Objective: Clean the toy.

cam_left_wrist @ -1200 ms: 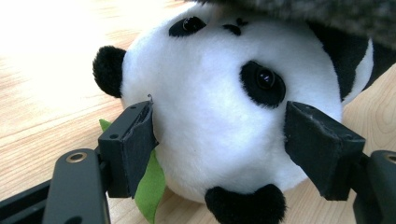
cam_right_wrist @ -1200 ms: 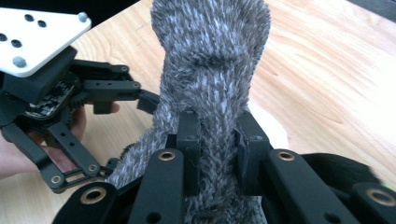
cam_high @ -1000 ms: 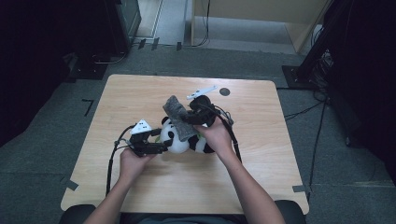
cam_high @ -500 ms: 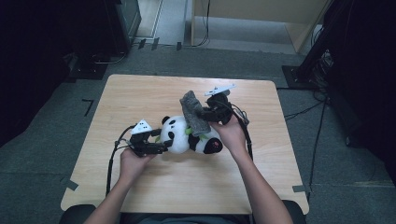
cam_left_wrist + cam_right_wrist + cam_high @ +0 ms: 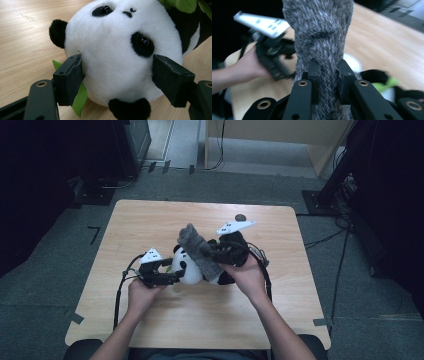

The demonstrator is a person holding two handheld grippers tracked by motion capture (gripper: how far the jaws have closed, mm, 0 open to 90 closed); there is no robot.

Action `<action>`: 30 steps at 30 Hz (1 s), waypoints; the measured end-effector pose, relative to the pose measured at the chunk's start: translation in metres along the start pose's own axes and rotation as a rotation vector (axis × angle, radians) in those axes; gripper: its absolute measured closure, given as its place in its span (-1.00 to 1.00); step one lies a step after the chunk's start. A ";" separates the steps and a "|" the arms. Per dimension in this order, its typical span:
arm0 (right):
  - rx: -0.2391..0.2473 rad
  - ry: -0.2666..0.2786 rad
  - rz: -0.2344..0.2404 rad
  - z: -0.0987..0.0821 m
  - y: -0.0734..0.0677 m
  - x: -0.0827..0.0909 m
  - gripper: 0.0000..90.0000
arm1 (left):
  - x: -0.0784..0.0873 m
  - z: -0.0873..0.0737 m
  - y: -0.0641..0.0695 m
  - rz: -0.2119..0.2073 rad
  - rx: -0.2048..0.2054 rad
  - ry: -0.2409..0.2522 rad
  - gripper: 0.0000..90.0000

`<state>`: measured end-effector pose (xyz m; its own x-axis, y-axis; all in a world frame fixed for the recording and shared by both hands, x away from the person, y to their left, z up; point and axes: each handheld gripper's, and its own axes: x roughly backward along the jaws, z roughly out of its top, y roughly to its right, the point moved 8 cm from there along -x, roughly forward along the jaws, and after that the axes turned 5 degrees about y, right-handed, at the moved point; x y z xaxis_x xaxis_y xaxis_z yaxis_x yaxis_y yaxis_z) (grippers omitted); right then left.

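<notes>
Left gripper [image 5: 170, 277] clamps the panda plush [image 5: 117, 55] by its head, jaws wide around it, centre of high view on the table [image 5: 150, 225]. Right gripper [image 5: 210, 252] pinches the grey knit scarf [image 5: 197, 251] narrow, jaws tight on the band. Best move, judged: keep the head pinned and draw the scarf slowly along its length so the plush does not roll. Scarf's long axis slants from upper left to lower right over the panda; panda lies on its side, head toward frame left

Panda's [image 5: 187, 267] body behind grey sock [image 5: 200, 252]; sock's top beyond right gripper view's edge.
</notes>
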<state>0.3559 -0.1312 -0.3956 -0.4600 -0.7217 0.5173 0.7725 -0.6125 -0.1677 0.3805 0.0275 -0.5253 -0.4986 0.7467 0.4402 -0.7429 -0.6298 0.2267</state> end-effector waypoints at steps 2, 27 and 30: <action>0.015 -0.022 0.028 -0.010 -0.011 -0.003 0.72 | 0.000 0.000 0.000 -0.001 0.001 0.000 -0.43; 0.088 -0.286 0.188 -0.106 -0.044 -0.038 0.73 | 0.000 0.001 0.000 0.001 -0.003 -0.008 -0.42; 0.084 -0.306 0.156 -0.108 -0.037 -0.045 0.73 | 0.000 0.001 0.000 0.001 -0.007 -0.010 -0.43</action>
<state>0.3009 -0.1110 -0.5039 -0.1911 -0.6664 0.7206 0.8620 -0.4651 -0.2015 0.3811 0.0276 -0.5245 -0.4953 0.7436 0.4493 -0.7453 -0.6294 0.2201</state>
